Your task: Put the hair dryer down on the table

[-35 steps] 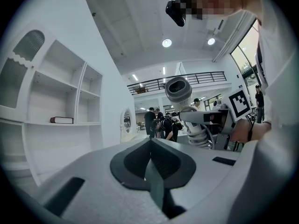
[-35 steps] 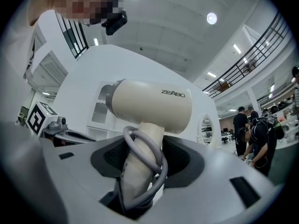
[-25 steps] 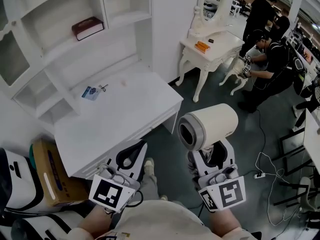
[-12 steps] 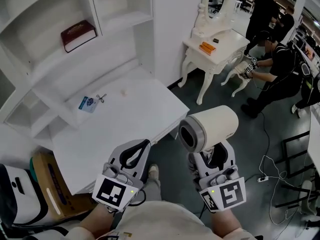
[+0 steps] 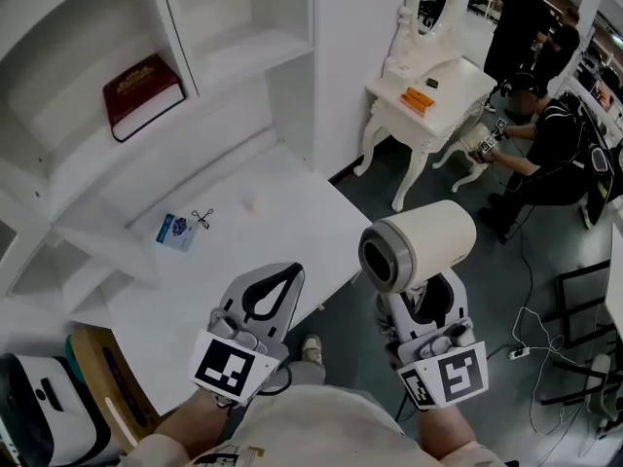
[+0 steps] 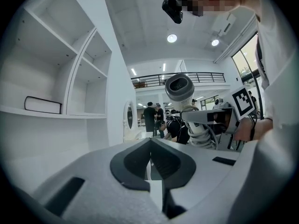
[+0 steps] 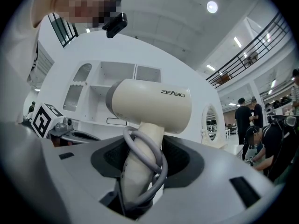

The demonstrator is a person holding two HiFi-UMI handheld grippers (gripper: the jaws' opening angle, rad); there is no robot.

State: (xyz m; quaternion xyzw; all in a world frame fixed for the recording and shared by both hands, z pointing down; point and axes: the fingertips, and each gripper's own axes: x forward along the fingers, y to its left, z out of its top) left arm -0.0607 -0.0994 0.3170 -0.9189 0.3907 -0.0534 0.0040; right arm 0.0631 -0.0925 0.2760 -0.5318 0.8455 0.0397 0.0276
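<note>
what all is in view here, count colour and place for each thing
hair dryer: one, cream, upright in the right gripper, over the floor right of the table
table: one, white, centre left
book: one, dark red, on a shelf above the table
card: one, blue, on the table
dressing table: one, white, with mirror, upper right
people: at least two, in black, far right
cardboard box: one, brown, floor at lower left
left gripper: one, white, jaws together, empty, over the table's edge
right gripper: one, white, clamped on the dryer's handle
</note>
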